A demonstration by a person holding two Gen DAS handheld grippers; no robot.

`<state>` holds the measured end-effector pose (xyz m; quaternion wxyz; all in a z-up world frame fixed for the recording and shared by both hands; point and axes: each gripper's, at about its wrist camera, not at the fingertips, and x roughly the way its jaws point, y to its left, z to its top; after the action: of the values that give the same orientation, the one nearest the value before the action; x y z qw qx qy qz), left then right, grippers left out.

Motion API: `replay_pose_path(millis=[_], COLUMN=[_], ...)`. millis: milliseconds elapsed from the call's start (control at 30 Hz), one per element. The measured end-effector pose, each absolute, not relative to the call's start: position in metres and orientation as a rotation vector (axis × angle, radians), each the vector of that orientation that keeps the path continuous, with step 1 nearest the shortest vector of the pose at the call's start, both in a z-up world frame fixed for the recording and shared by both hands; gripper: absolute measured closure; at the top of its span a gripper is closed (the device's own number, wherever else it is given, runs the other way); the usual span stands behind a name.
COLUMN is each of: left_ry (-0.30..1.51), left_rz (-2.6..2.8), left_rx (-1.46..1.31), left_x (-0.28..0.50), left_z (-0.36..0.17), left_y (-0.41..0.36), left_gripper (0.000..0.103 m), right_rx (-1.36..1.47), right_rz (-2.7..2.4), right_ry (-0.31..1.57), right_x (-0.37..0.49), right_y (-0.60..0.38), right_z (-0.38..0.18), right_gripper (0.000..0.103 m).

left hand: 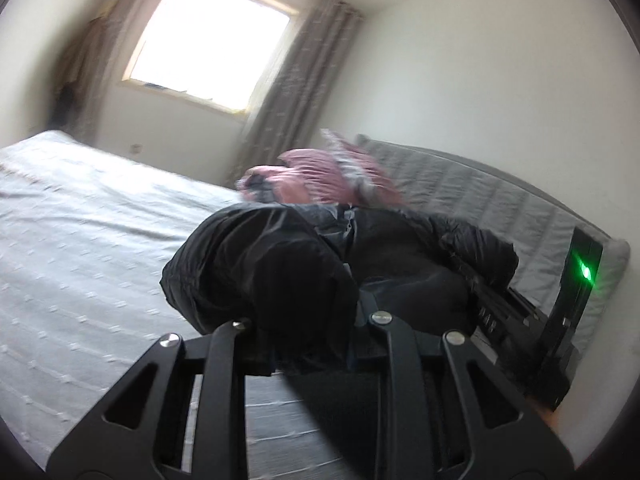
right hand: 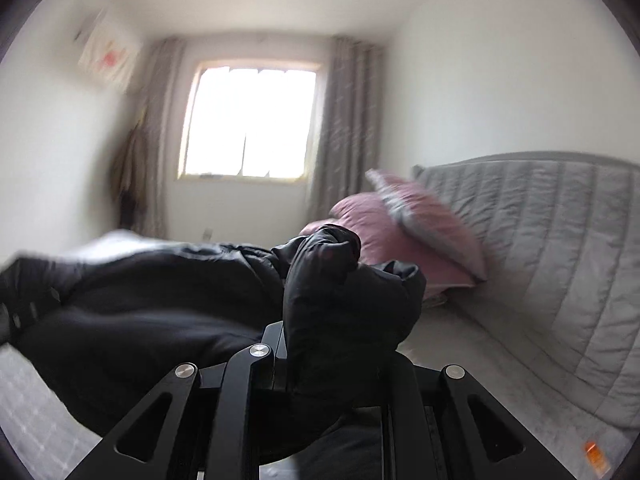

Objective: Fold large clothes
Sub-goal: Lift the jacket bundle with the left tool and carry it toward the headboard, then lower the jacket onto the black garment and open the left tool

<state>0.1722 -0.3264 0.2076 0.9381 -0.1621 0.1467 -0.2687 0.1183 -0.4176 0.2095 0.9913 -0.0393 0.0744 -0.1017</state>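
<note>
Left gripper (left hand: 308,344) and right gripper (right hand: 332,364) each nearly closed, pinching bunched black jacket (left hand: 360,256). Jacket hangs lifted at frame centre above the bed (left hand: 80,220), pink pillows (right hand: 384,232) behind. No tidy fold visible yet; folding mostly left.

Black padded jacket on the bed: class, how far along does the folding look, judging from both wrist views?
Done: nothing looks folded yet. In hand: the left tongs and right tongs each clamp a bunch of the black padded jacket, lifted above the pale grey bedspread. Left: laying it flat, folding it, clear of the pink pillows.
</note>
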Motion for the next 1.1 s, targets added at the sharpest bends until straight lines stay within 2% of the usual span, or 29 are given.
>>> replay_pose_path(millis=[133,200,267,333,367,467,667,833,900,933,1100], left_ry=[0.307,0.379,0.536,0.676,0.687,0.662,0.677,0.748,0.755,0.749,0.721], left_rz=[-0.655,-0.709,-0.764,-0.794,-0.808,-0.842,-0.805,-0.799,-0.787,-0.781,-0.759], left_rx=[-0.201,-0.156,-0.103,-0.085,-0.101,-0.13,-0.125,-0.135,-0.107,-0.083,0.02], left_x=[0.152,0.144,0.139,0.133,0.127,0.112,0.104,0.114,0.11,0.107,0.089], left_z=[0.193,0.162,0.11,0.061,0.045,0.029,0.032,0.04,0.044,0.046,0.063], left_y=[-0.423,-0.467,-0.509,-0.53,-0.531,-0.522,-0.518,-0.519,-0.516,-0.516,-0.51], left_gripper=[0.077,0.077,0.077,0.077,0.077,0.077,0.078,0.075,0.072,0.072,0.072], right_rx=[0.076,0.178,0.309,0.435,0.493,0.606,0.726,0.772,0.782,0.788,0.843], right_rz=[-0.303,-0.36,-0.403,-0.447,-0.441,-0.364,-0.313,-0.365,-0.413,-0.451,-0.502], right_ry=[0.097,0.152,0.256,0.392,0.428,0.366,0.406,0.47,0.482,0.49,0.488], right_x=[0.088,0.078,0.071,0.061,0.053,0.016,0.013,0.009,0.0,-0.007,-0.038], right_y=[-0.521,-0.577,-0.628,-0.673,-0.689,-0.709,-0.719,-0.717,-0.709,-0.708,-0.699], right_z=[0.2,0.165,0.118,0.063,0.037,0.001,0.013,0.024,0.024,0.025,0.035], right_gripper=[0.086,0.086,0.085,0.085,0.084,0.084,0.08,0.067,0.046,0.043,0.041])
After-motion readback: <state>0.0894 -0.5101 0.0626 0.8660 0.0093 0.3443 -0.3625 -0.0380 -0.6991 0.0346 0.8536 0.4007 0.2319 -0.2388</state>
